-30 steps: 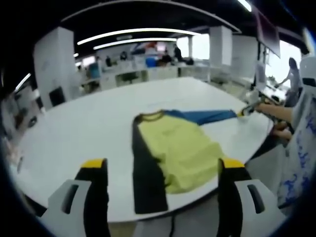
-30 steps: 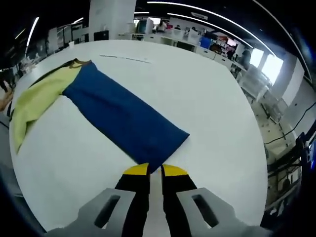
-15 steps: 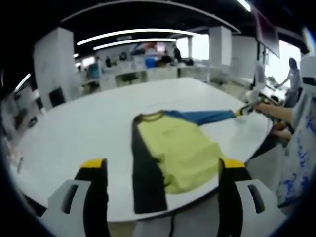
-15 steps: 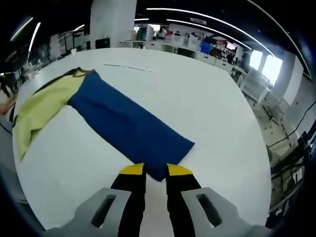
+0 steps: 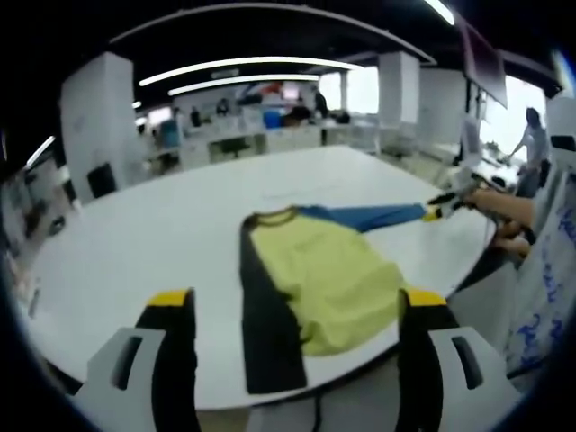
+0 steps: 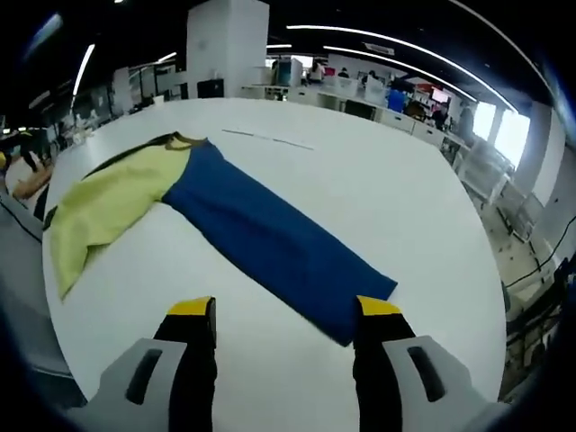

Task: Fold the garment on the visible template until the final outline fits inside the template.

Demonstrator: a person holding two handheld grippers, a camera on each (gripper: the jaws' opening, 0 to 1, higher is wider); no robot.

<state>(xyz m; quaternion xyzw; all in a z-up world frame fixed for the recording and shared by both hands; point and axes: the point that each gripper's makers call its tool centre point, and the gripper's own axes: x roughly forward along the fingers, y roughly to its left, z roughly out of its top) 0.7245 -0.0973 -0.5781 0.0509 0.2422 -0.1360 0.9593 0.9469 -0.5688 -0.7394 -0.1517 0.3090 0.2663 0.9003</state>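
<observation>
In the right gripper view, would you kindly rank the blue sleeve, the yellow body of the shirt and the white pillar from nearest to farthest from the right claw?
1. Blue sleeve, just ahead, centre.
2. Yellow body, left.
3. White pillar, far background.

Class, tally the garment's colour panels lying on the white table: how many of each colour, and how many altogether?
Yellow-green body panel: 1
Blue sleeve: 1
Black sleeve: 1
Total: 3 panels of 1 garment.
</observation>
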